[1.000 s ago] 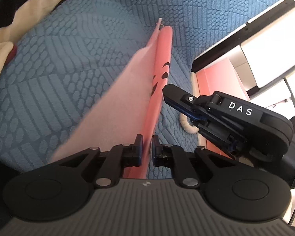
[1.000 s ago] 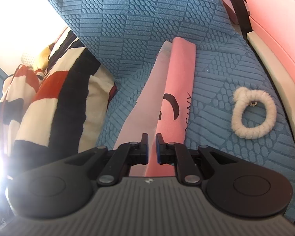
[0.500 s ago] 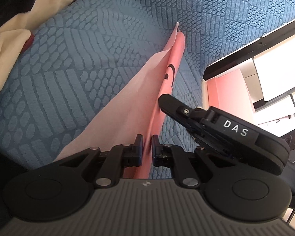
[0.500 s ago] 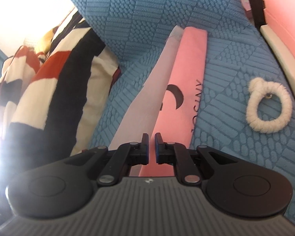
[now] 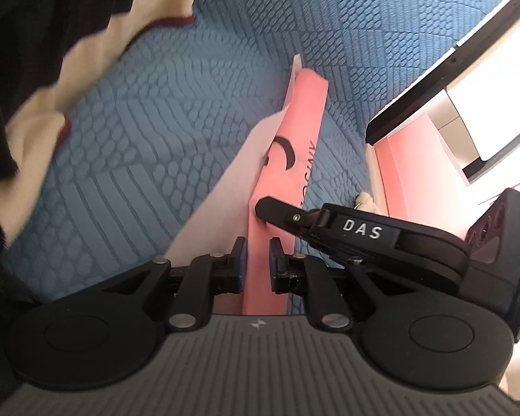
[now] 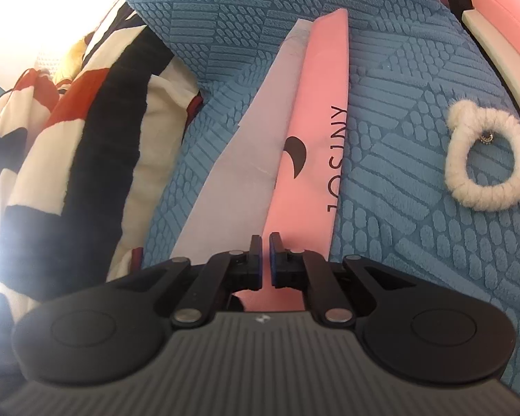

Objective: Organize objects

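A flat pink paper bag [image 5: 294, 131] with black lettering lies folded on a blue textured bedspread [image 5: 156, 111]. It also shows in the right wrist view [image 6: 315, 145]. My left gripper [image 5: 258, 260] has its jaws a little apart around the bag's near edge, not pinching it. My right gripper [image 6: 266, 260] is shut on the bag's near edge. The right gripper's black body [image 5: 364, 232] reaches in from the right in the left wrist view, its tip on the bag.
A white fluffy hair tie [image 6: 485, 170] lies on the bedspread [image 6: 416, 104] right of the bag. A striped black, red and cream blanket [image 6: 69, 145] is bunched at the left. A pink and white bed edge [image 5: 419, 180] runs along the right.
My left gripper's jaws have parted slightly from the bag edge they were pinching. The bag has lowered flatter onto the bedspread. My right gripper keeps its hold.
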Available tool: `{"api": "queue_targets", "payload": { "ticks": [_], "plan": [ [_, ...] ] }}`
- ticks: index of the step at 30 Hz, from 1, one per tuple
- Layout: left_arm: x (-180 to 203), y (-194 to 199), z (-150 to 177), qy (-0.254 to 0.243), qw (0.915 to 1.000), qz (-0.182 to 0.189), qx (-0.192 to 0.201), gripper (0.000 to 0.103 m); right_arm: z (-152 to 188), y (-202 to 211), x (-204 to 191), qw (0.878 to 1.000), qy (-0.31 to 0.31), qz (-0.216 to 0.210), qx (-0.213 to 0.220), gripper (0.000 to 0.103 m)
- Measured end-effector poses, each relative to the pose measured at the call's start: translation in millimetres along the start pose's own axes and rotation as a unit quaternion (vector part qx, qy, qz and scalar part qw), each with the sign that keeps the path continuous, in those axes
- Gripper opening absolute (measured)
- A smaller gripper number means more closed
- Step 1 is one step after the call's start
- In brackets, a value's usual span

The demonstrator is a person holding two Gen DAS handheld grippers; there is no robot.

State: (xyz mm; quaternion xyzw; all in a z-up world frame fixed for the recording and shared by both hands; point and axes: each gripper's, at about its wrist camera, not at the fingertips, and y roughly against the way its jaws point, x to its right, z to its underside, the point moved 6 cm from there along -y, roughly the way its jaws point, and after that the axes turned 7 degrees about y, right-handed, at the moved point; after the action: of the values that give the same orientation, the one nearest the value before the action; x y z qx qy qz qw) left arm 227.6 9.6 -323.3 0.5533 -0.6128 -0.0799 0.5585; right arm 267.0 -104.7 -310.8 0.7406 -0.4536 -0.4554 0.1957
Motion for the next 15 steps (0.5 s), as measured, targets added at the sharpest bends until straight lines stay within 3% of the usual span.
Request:
{"api": "queue_targets", "payload": {
  "ticks": [7, 15],
  "plan": [
    [16.2, 8.5, 9.2, -0.044, 0.9989, 0.012, 0.002, 0.014, 0.5, -0.6, 2.1, 1.0, -0.011, -0.01, -0.002, 0.005],
    [10.3, -10.3, 15.0, -0.057, 0.998, -0.023, -0.014, 0.013, 0.4, 1.2, 4.3, 1.0, -0.023, -0.012, 0.0, 0.006]
  ]
}}
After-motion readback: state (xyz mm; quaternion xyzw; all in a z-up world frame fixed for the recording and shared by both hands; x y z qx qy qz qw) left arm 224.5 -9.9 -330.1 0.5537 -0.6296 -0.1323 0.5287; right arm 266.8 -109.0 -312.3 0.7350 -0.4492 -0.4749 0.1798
